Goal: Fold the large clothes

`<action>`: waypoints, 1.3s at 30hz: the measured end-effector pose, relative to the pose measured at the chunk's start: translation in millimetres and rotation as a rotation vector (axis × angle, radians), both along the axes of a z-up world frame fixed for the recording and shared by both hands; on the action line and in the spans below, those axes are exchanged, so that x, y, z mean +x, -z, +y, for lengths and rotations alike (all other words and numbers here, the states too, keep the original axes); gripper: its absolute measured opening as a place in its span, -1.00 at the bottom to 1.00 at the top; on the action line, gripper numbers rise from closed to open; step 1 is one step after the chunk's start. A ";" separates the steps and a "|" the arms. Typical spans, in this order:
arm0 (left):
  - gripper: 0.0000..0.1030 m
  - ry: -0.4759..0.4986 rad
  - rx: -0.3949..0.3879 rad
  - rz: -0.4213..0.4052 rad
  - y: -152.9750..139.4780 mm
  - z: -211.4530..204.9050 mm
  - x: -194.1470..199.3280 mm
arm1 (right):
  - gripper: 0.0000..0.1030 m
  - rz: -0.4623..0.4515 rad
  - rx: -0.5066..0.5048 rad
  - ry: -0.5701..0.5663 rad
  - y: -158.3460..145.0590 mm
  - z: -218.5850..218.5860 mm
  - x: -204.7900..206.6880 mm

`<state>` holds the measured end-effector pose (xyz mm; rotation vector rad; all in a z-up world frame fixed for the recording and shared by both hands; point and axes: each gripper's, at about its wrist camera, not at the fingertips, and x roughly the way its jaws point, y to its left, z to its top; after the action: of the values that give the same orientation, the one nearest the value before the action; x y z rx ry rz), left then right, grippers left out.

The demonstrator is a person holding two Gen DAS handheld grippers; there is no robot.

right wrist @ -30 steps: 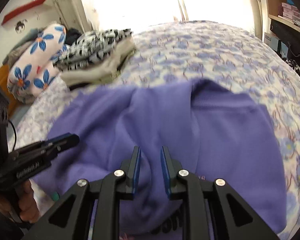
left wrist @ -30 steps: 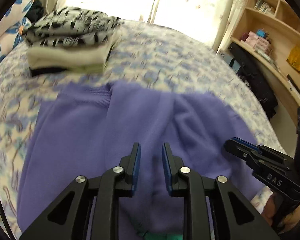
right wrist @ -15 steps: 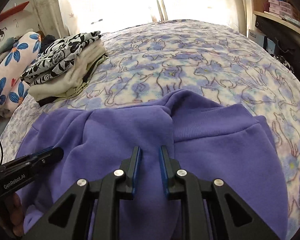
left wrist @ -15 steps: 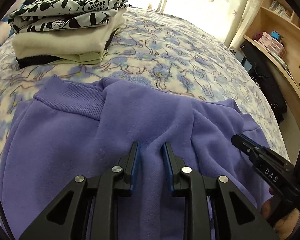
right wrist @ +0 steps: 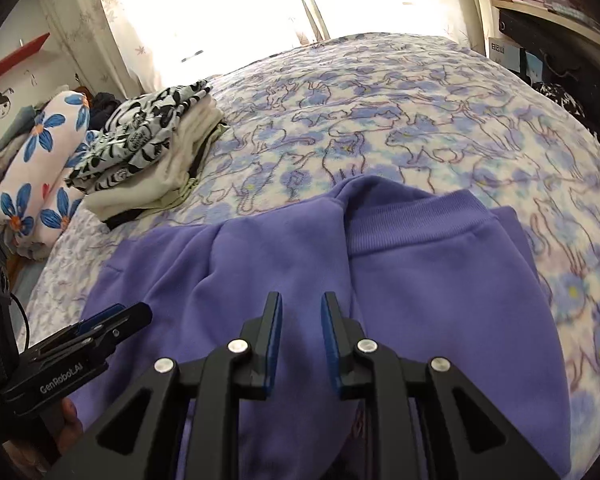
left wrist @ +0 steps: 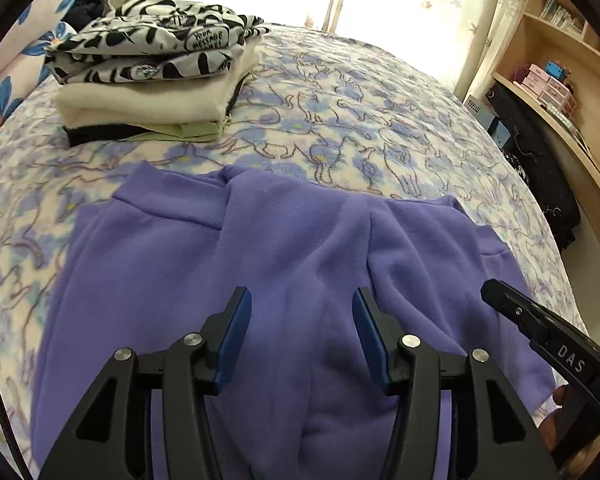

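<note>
My left gripper (left wrist: 302, 304) points down at the purple sweatshirt (left wrist: 292, 264), which lies folded on the bed (left wrist: 380, 120) at its near edge. Its jaws have just been opening and now stand apart, with the blue pads (left wrist: 236, 332) clear of the fabric; a ridge of purple cloth runs below the gap, but nothing is clamped. My right gripper (right wrist: 300, 308) hangs over the same sweatshirt, toward its right half. Its jaws stand a narrow gap apart, parallel, with the sweatshirt's fabric visible behind the gap; I cannot tell whether the pads pinch any cloth.

The sweatshirt's ribbed hem (right wrist: 416, 220) faces the far side of the bed, with a sleeve (right wrist: 260, 248) folded across the body. Each gripper appears at the edge of the other's view, level with it and just beside it.

A stack of folded clothes (left wrist: 156, 76) sits toward the far left corner of the bed, well apart from the sweatshirt, topped by a black-and-white printed garment (right wrist: 148, 128). A flower-print pillow (right wrist: 40, 168) lies at the left edge beyond the stack. Wooden shelves (left wrist: 560, 52) stand off the right side.
</note>
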<state>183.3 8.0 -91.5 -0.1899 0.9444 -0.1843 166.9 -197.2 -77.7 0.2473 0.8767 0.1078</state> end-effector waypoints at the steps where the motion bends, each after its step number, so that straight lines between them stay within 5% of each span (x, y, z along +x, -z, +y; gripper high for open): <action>1: -0.01 -0.003 0.003 0.002 -2.5 1.4 -4.9 | -0.62 -0.002 0.004 -0.001 -2.3 0.8 -6.2; 17: -0.01 -0.039 0.000 0.071 -19.0 39.8 -125.8 | -0.62 -0.026 -0.087 -0.085 -22.9 29.5 -103.9; 31: -0.01 -0.065 -0.044 0.126 -7.7 60.7 -173.2 | -0.62 -0.017 -0.053 -0.096 -14.8 40.9 -146.4; 36: 0.01 -0.063 -0.121 0.160 5.7 67.9 -175.2 | -0.62 -0.017 -0.031 -0.109 -10.0 45.4 -154.1; 39: 0.02 -0.071 -0.233 0.184 20.9 75.6 -174.3 | -0.62 -0.013 -0.035 -0.121 -6.9 48.6 -156.2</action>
<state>8.9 83.6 -112.4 -0.4609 1.0967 -0.2139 10.6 -148.6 -70.8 0.1605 0.8802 0.2057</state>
